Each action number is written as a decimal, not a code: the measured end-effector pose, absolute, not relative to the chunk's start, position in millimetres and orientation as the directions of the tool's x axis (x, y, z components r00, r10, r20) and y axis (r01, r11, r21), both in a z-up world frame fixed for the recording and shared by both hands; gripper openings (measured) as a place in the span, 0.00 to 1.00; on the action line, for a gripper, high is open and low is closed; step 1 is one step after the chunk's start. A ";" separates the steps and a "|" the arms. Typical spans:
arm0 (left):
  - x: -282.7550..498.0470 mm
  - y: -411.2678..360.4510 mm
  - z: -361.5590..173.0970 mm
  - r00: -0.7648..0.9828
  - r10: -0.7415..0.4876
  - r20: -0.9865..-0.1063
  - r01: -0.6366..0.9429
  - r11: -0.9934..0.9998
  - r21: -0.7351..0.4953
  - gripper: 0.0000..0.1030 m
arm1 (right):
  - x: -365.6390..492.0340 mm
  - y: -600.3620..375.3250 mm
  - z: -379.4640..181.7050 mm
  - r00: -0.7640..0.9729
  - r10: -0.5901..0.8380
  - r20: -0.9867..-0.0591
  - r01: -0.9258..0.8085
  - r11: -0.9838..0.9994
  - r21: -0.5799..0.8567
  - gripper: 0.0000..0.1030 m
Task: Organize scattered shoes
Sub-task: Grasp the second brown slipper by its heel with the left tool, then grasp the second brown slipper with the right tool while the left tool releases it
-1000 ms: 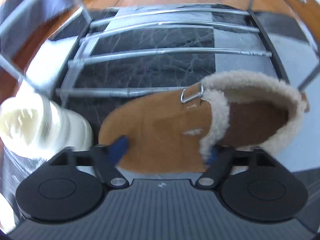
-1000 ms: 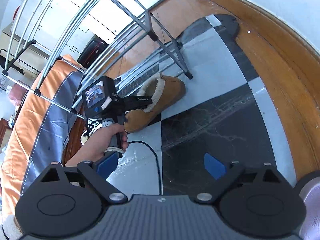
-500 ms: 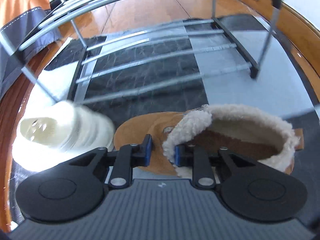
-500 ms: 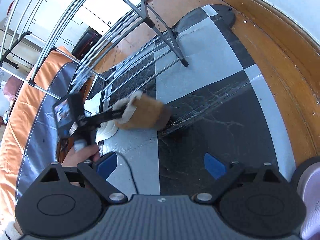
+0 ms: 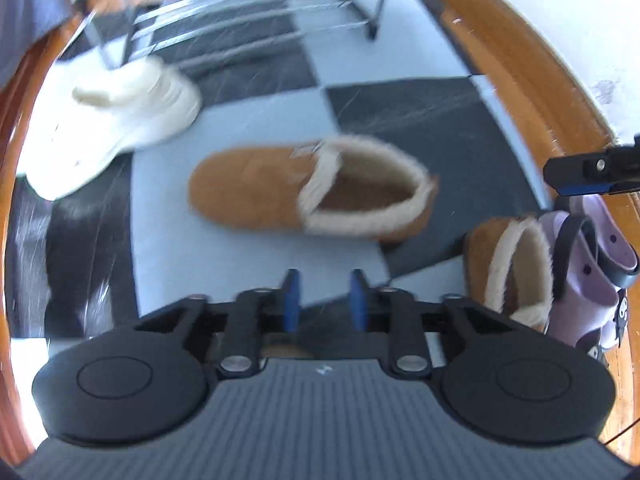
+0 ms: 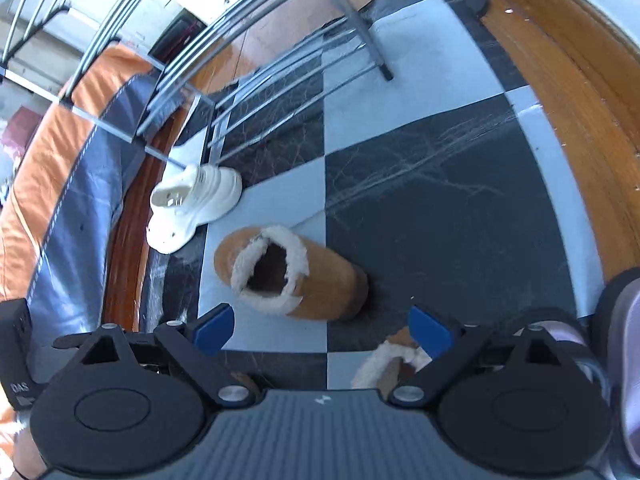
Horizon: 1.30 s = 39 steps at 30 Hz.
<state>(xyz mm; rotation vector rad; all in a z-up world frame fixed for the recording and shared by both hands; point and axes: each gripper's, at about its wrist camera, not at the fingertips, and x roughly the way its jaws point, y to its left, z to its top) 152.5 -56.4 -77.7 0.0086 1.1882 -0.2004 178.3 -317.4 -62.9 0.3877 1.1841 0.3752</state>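
Checkered floor tiles (image 5: 256,256) carry our tan slipper (image 5: 308,190) just beyond the empty, narrowly parted left tongs (image 5: 325,294), its long axis running left-right with the toe left, while the right tongs (image 6: 322,330) hang wide apart nearby.

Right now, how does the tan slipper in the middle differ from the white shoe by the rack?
The tan slipper is brown suede with a fluffy cream lining; the white shoe is smooth and moulded, with holes. The slipper lies in the open on the checkered floor; the white shoe sits at the foot of the metal rack. Both rest on the floor, and neither gripper holds them.
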 end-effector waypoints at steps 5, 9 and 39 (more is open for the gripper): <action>133.4 -35.5 -71.7 0.368 -0.086 -0.926 0.128 0.991 -0.041 0.67 | 201.2 -277.4 -87.7 0.286 0.404 -0.869 -0.119 0.915 0.387 0.92; 119.4 -18.8 -70.3 0.349 -0.084 -0.933 0.101 0.994 -0.052 0.76 | 225.0 -257.8 -109.9 0.235 0.366 -0.900 -0.039 0.929 0.367 0.92; 97.8 35.7 -66.0 0.322 -0.155 -0.934 -0.010 0.986 -0.167 0.80 | 223.9 -307.2 -106.8 0.500 0.562 -0.659 -0.155 0.807 0.570 0.44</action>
